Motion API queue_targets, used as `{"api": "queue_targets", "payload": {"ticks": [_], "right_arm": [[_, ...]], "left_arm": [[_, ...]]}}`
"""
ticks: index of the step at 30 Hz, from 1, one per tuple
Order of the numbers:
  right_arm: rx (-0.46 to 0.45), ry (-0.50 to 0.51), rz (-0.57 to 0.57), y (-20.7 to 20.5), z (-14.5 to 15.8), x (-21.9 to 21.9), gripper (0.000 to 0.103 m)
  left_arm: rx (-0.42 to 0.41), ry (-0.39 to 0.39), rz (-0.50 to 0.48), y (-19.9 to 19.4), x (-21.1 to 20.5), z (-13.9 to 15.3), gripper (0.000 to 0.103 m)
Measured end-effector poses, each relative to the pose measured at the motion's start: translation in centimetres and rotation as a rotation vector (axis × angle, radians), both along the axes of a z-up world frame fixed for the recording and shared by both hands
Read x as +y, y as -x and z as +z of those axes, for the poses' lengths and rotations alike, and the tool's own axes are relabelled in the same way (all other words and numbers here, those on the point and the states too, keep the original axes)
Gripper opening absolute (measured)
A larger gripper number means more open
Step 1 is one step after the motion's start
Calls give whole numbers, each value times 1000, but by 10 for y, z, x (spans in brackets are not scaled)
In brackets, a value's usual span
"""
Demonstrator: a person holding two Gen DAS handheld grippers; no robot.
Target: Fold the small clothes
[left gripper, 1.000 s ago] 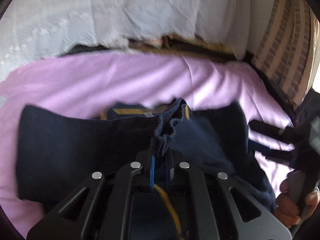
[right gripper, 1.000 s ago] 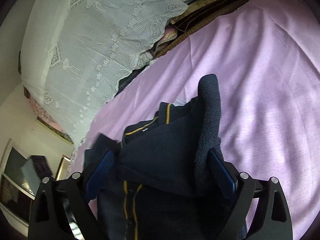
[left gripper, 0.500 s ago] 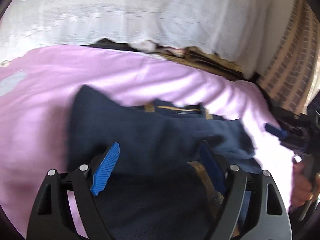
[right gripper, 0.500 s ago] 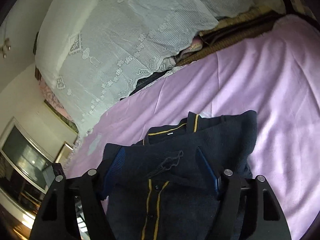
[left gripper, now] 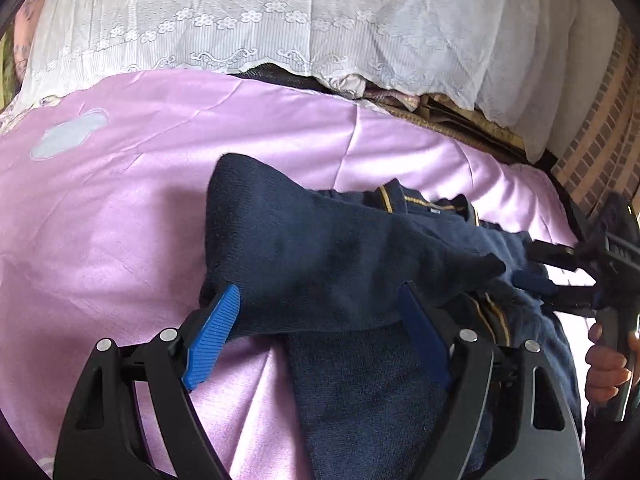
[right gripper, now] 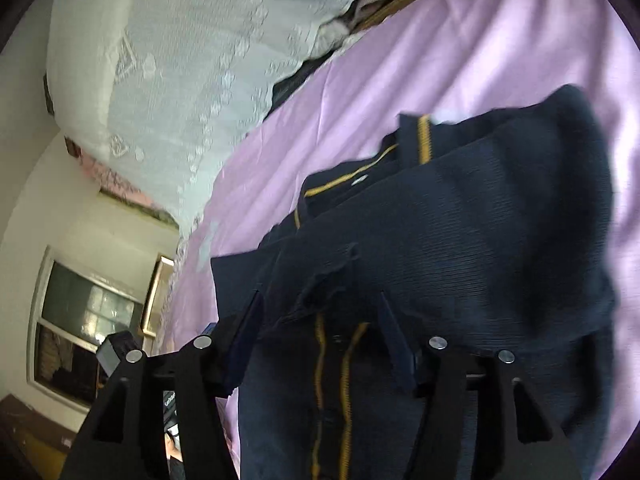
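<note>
A small navy cardigan [left gripper: 340,264] with yellow trim lies on the pink bedsheet [left gripper: 120,208], both sleeves folded across its front. My left gripper [left gripper: 320,320] is open, its blue pads [left gripper: 212,332] on either side of the folded left sleeve, holding nothing. In the right wrist view the cardigan [right gripper: 460,240] fills the middle, its yellow button placket [right gripper: 332,380] running toward me. My right gripper [right gripper: 320,336] is open above the placket, jaws apart and empty. The right gripper also shows in the left wrist view [left gripper: 560,276], held by a hand.
A white lace cover [left gripper: 280,20] drapes over stacked items along the bed's far side. A brick-pattern wall [left gripper: 600,140] stands at the right. In the right wrist view a window [right gripper: 80,328] and a framed picture [right gripper: 156,292] sit on the far wall.
My left gripper opened and let go of the sleeve cuff, which now lies folded across the cardigan. Both grippers have pulled back a little; the right sleeve has settled flat.
</note>
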State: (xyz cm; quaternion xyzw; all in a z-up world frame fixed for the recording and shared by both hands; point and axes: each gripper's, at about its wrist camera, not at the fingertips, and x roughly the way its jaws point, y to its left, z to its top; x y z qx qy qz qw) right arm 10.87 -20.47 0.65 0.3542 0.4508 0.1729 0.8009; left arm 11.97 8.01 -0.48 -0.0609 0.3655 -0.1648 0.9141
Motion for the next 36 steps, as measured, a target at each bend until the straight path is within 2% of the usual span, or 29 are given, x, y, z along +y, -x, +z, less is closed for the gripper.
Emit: {"api": "queue_targets", "payload": {"ticks": [2, 7, 8, 9, 10, 11, 12, 13, 15, 18, 20, 21, 24, 27, 29, 30, 31, 32, 33, 35, 36], "right_arm": [[35, 23, -16, -10, -4, 11, 62], [60, -8, -41, -30, -9, 18, 65], [60, -3, -47, -31, -12, 19, 58], [56, 9, -47, -31, -13, 19, 37], [50, 10, -41, -30, -16, 19, 23], [34, -27, -30, -25, -20, 14, 5], [6, -61, -44, -19, -19, 7, 5], [-30, -53, -66, -15, -11, 0, 5], [-120, 29, -113, -2, 15, -19, 5], [-182, 136, -211, 13, 40, -61, 5], [-162, 208, -254, 17, 36, -84, 5], [-135, 210, -266, 18, 27, -97, 5], [-46, 122, -266, 18, -11, -120, 5], [-39, 105, -253, 14, -19, -124, 6], [-44, 149, -234, 14, -17, -118, 7], [-40, 158, -226, 15, -19, -120, 8], [-35, 152, -227, 16, -21, -123, 8], [-31, 146, -242, 18, -20, -124, 8], [-29, 163, -280, 21, -18, -123, 11], [-88, 249, -360, 31, 5, -120, 15], [-134, 279, -367, 36, 16, -117, 15]], "left_arm": [[11, -5, 1, -1, 0, -2, 79], [-3, -9, -9, 6, 2, -1, 79], [-7, -21, -10, 7, 1, -2, 79], [-10, -29, -8, 8, 1, -2, 79], [-13, -36, -5, 9, 1, -3, 79], [-15, -42, -2, 10, 1, -3, 79], [-18, -45, 6, 11, 3, -3, 79], [-26, -43, 15, 13, 5, -2, 79], [-60, -38, 41, 17, 11, 4, 79], [-108, -39, 75, 17, 15, 14, 81], [-79, -55, 79, 4, 8, 16, 81], [-71, -68, 82, -1, 4, 16, 81], [-55, -149, 96, -21, -19, 17, 81], [-21, -202, 108, -43, -40, 19, 81], [41, -298, 122, -61, -55, 8, 81], [92, -374, 144, -75, -60, -7, 83], [113, -398, 162, -82, -58, -19, 86], [131, -391, 167, -85, -55, -27, 89], [139, -349, 174, -85, -47, -32, 92], [146, -290, 188, -83, -32, -27, 91], [133, -276, 198, -80, -28, -23, 86]]}}
